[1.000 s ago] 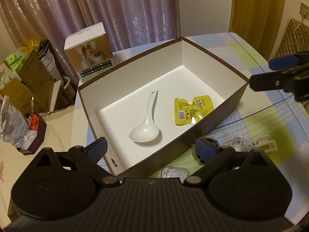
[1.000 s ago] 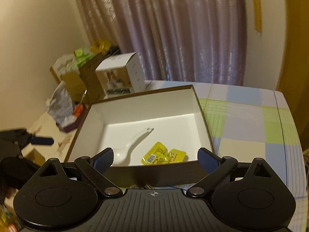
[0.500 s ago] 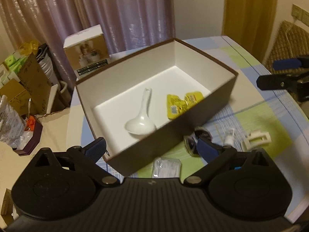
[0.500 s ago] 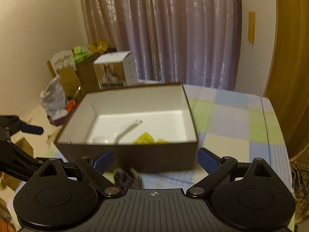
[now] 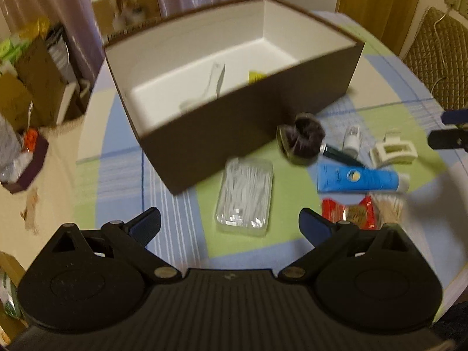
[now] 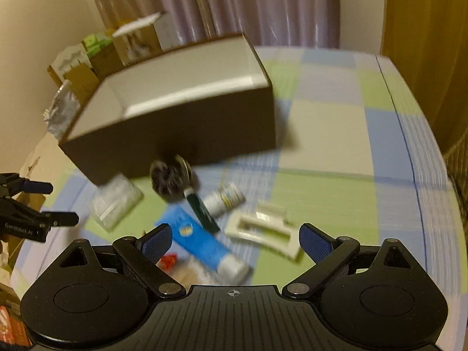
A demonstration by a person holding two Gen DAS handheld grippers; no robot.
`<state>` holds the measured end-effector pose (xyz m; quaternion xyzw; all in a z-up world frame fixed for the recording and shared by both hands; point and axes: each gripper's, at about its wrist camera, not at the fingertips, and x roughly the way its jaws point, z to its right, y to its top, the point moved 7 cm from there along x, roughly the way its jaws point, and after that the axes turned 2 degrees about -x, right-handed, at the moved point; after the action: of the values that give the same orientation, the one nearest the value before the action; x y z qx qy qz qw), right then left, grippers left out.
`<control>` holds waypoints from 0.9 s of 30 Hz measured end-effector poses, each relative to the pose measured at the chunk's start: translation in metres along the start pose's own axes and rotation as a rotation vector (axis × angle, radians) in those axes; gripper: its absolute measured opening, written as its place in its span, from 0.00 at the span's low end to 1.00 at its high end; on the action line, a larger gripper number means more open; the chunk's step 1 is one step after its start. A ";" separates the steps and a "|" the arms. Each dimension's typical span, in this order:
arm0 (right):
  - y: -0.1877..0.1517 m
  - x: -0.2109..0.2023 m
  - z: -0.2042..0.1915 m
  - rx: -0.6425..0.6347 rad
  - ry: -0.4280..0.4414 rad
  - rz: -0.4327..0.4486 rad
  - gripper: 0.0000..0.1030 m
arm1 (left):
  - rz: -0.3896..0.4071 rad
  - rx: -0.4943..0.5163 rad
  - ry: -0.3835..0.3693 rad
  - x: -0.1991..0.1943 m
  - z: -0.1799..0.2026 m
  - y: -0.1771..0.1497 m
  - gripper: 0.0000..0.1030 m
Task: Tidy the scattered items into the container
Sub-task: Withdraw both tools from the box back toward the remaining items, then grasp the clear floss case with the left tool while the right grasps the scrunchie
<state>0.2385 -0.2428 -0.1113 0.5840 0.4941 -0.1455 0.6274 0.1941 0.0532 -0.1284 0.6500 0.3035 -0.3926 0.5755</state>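
Note:
A brown box with a white inside [image 5: 316, 73] [image 6: 175, 134] stands on the checked tablecloth; a white spoon [image 5: 215, 83] and a yellow packet [image 5: 256, 76] lie in it. In front of it lie a clear box of cotton swabs [image 5: 244, 194] [image 6: 115, 201], a dark scrunchie [image 5: 305, 137] [image 6: 166, 180], a blue tube [image 5: 359, 178] [image 6: 201, 242], a small white bottle [image 5: 352, 137] [image 6: 225, 199], a cream hair claw [image 5: 393, 150] [image 6: 266, 232] and a red packet [image 5: 348, 213]. My left gripper [image 5: 229, 223] is open above the swab box. My right gripper [image 6: 235, 237] is open above the tube and claw.
A white and gold carton [image 5: 125, 11] stands behind the box. Cardboard boxes and bags [image 5: 26, 87] crowd the left, beyond the table edge. A wicker chair [image 5: 435, 67] stands at the right. A dark green pen-like item [image 6: 201, 210] lies between scrunchie and tube.
Both grippers have pulled back from the box and tilted down, so the scattered items in front of it have come into view. Both stay open and empty.

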 end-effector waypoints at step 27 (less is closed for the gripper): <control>0.019 0.051 -0.003 -0.021 0.038 -0.056 0.96 | -0.058 0.169 -0.082 0.092 0.020 0.014 0.55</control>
<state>0.2756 -0.2153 -0.1399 0.5659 0.5236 -0.1468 0.6198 0.2493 0.0263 -0.2013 0.6705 0.2643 -0.4597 0.5189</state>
